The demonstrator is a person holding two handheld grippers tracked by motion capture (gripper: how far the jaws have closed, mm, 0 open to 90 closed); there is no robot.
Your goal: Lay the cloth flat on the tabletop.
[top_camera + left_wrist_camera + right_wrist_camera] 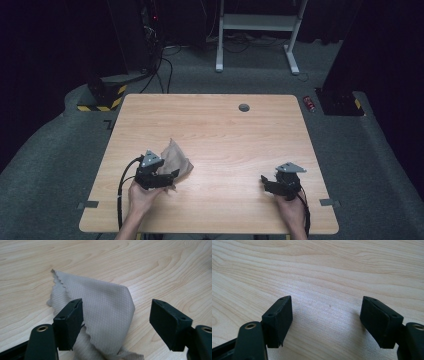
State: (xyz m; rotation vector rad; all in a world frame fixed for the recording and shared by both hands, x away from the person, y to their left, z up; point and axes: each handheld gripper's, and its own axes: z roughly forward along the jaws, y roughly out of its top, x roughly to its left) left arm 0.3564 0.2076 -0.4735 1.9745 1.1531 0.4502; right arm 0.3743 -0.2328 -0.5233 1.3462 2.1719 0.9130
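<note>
On the table (225, 125), near its left front, lies a folded cloth (105, 315). The left gripper (116, 322) is wide open over it. The right gripper (327, 320) is open too, over bare wood. The cloth looks soft and light; pinch a corner.

Both grippers are black, with blocky fingers (68, 323), brass-ringed screws, grey plates and black cables.

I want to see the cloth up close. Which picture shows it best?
The left gripper view: the folded beige cloth lies close between the open jaws, weave and ragged edge clear. The high view shows it small, partly behind the left gripper.
</note>
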